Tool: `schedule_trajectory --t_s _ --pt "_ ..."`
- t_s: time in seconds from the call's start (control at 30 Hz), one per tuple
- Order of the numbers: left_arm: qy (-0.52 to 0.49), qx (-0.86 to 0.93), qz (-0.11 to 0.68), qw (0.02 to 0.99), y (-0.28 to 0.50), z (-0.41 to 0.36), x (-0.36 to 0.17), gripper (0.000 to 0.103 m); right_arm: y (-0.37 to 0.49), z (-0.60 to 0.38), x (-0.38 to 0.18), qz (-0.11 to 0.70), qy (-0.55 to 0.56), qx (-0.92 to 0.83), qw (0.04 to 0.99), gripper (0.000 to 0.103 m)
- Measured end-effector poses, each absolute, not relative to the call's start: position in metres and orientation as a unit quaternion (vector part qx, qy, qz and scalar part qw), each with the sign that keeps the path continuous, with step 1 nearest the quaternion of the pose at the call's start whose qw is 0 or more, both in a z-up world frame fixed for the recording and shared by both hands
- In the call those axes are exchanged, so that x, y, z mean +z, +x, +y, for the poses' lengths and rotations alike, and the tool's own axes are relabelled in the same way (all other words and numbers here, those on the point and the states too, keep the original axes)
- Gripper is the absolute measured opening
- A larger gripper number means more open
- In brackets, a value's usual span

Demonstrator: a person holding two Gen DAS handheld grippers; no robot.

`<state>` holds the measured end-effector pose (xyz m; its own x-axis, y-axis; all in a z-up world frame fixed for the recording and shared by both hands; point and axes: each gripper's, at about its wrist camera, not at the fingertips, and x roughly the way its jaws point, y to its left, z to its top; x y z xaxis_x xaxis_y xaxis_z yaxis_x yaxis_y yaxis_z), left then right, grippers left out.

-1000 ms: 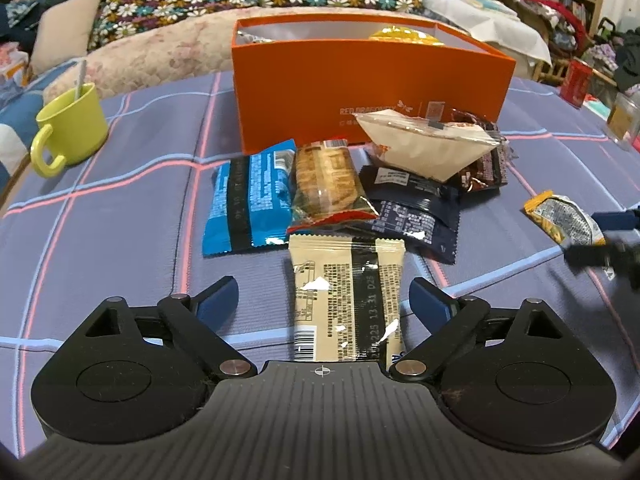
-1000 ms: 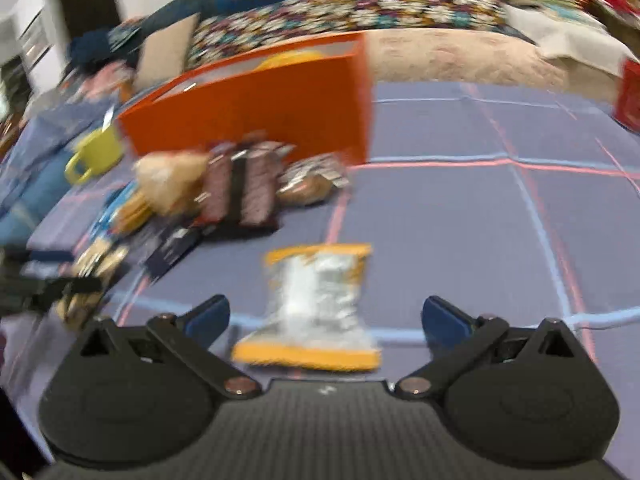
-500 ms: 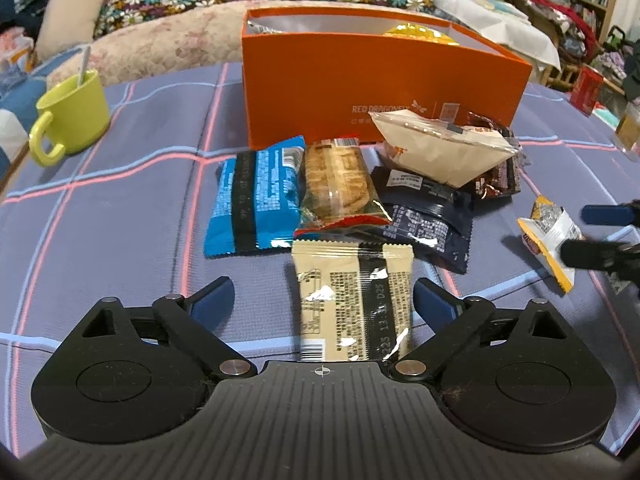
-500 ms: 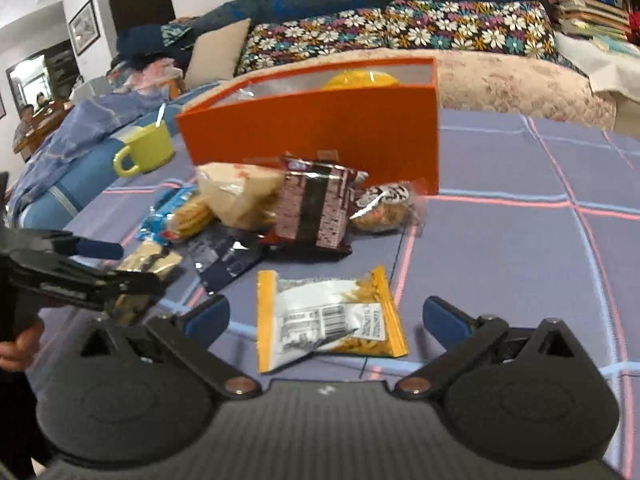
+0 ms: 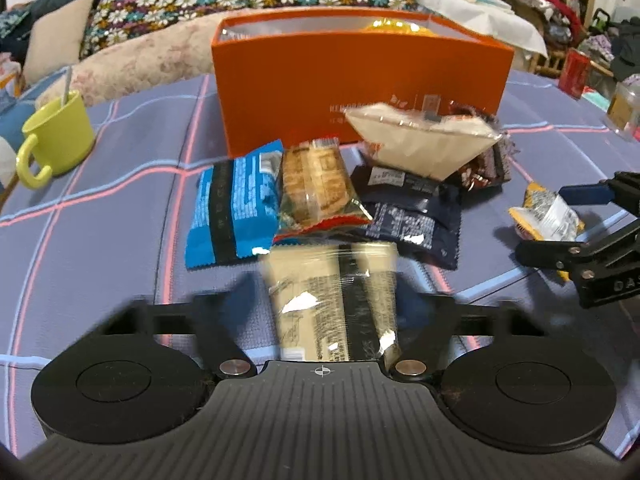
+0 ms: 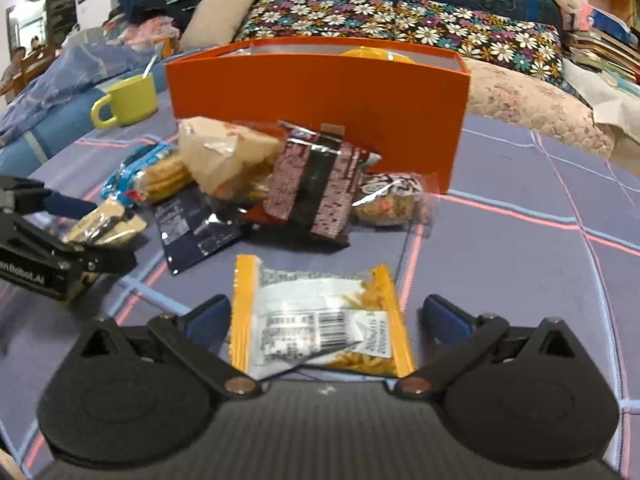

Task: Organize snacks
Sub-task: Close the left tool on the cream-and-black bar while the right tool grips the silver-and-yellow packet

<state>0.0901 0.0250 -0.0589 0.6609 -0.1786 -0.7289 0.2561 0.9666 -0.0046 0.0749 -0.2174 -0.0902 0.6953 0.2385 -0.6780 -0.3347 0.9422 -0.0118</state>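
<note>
Both grippers dropped lower since earlier. Left gripper [image 5: 332,304] blurred, aperture unreadable, straddled my beige packet [image 5: 332,300]. Right gripper [image 6: 324,316] gaped around the yellow packet [image 6: 320,320], bound for the orange box [image 6: 320,92].

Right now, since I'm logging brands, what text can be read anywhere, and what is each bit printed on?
"DAS": on the body of the right gripper, cut off by the picture's edge.
"en Robot.AI": on the body of the left gripper, its start cut off.
Orange box: white print, too blurred to read.
Beige packet, yellow packet, blue packet, dark packet: fine print and barcodes, too small or blurred.
</note>
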Motion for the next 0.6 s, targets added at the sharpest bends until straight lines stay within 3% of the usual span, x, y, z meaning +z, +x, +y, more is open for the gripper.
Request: schedule_trajectory --t_s 0.03,0.07,0.13,0.23,0.27,0.3,0.33,0.6 --pt "0.049 -0.119 0.397 0.909 0.089 0.026 -0.058 0.017 0.071 -0.219 -0.086 0.351 -0.065 0.157 0.921 0.070" --pt "0.047 -0.117 0.398 0.909 0.088 0.027 -0.058 0.017 0.068 -0.222 -0.082 0.350 -0.065 0.155 0.921 0.062" --pt "0.051 -0.121 0.399 0.907 0.083 0.029 -0.057 0.017 0.062 -0.229 -0.079 0.352 -0.045 0.161 0.921 0.059" --pt "0.058 -0.135 0.401 0.904 0.075 0.031 -0.057 0.026 0.044 -0.235 -0.078 0.351 -0.049 0.165 0.920 0.061" --pt "0.059 -0.135 0.404 0.903 0.073 0.032 -0.058 0.045 0.041 -0.237 -0.080 0.354 -0.045 0.169 0.919 0.072" --pt "0.059 -0.132 0.407 0.902 0.071 0.033 -0.058 0.064 0.040 -0.241 -0.081 0.358 -0.033 0.171 0.917 0.076" --pt "0.062 -0.127 0.405 0.904 0.069 0.033 -0.058 0.068 0.038 -0.245 -0.081 0.356 -0.027 0.168 0.919 0.080" --pt "0.055 -0.124 0.408 0.903 0.060 0.036 -0.064 0.067 0.029 -0.240 -0.085 0.357 -0.068 0.155 0.919 0.082"
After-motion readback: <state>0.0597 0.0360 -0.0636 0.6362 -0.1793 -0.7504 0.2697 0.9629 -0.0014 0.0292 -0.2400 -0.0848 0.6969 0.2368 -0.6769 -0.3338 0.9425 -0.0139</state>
